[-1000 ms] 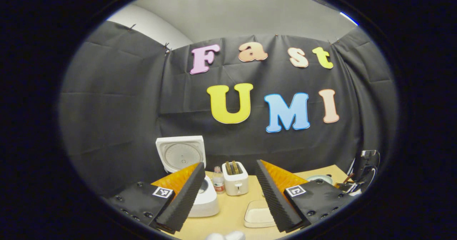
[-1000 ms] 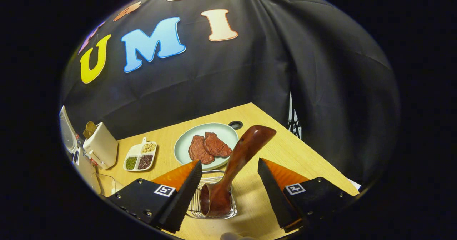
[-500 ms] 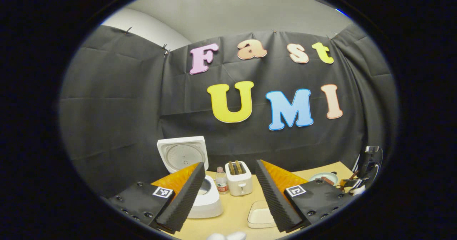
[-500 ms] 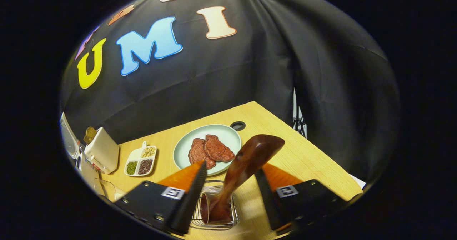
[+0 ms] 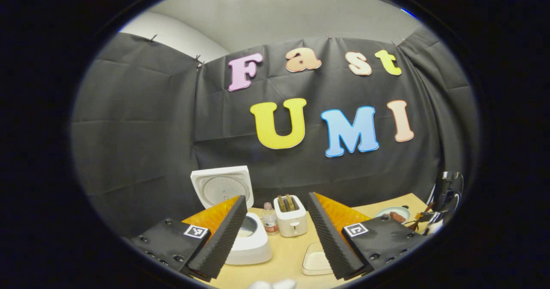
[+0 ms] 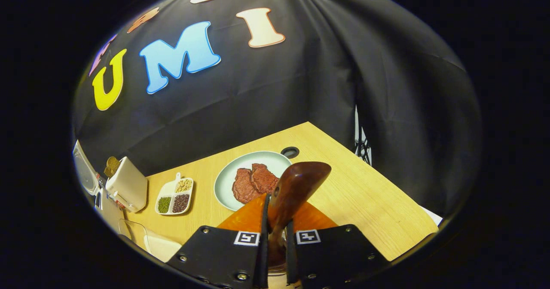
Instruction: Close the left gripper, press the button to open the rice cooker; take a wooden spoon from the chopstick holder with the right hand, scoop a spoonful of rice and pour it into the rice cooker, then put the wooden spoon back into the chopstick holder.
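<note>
The white rice cooker (image 5: pixel 249 241) stands lid-up; my right claw (image 6: pixel 275 237) pinches the reddish-brown wooden spoon (image 6: pixel 296 186); my left claw (image 5: pixel 273 237) gapes idle. Scooping, pouring, returning remain.

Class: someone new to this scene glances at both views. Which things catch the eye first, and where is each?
In the right gripper view, the right gripper has its jaws clamped on the wooden spoon, which rises in front of a plate of meat. In the left gripper view, the rice cooker stands open at the table's left, beside a toaster.
</note>
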`<state>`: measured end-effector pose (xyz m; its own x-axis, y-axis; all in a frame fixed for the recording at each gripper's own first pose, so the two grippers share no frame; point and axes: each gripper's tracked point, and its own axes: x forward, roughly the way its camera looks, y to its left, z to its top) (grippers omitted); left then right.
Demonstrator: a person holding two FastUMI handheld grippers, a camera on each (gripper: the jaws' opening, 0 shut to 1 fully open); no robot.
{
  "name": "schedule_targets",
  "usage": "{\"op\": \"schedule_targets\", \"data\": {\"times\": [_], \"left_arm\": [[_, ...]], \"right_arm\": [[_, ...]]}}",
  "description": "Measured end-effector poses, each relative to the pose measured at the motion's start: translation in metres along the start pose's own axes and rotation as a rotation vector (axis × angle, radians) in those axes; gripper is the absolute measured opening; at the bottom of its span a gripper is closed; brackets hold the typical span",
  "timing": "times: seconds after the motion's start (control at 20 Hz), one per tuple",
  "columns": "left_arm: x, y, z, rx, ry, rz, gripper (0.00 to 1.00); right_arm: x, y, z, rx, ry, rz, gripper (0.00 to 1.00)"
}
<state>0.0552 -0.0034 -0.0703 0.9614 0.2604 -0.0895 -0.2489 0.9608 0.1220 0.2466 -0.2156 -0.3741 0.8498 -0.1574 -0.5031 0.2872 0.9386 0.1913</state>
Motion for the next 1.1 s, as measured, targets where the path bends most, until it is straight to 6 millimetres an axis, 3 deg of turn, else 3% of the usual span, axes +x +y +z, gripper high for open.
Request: {"op": "schedule_targets", "data": {"times": [0.2, 0.5, 0.65, 0.85, 1.1], "left_arm": [[0.0, 0.006, 0.001, 0.007, -0.013, 0.005, 0.96], [-0.005, 0.027, 0.001, -0.002, -0.034, 0.003, 1.0], [-0.008, 0.039, -0.003, -0.009, -0.042, -0.008, 1.0], [-0.011, 0.063, -0.008, -0.022, -0.047, -0.009, 0.96], [-0.013, 0.093, -0.021, -0.049, -0.028, 0.002, 0.98]], "right_arm": [[-0.015, 0.009, 0.02, -0.055, -0.042, 0.004, 0.17], [-0.068, 0.068, 0.094, -0.116, -0.17, 0.081, 0.16], [-0.099, 0.104, 0.113, -0.113, -0.203, 0.134, 0.16], [-0.139, 0.161, 0.115, -0.132, -0.212, 0.21, 0.17], [-0.167, 0.231, 0.083, -0.208, -0.198, 0.287, 0.17]]}}
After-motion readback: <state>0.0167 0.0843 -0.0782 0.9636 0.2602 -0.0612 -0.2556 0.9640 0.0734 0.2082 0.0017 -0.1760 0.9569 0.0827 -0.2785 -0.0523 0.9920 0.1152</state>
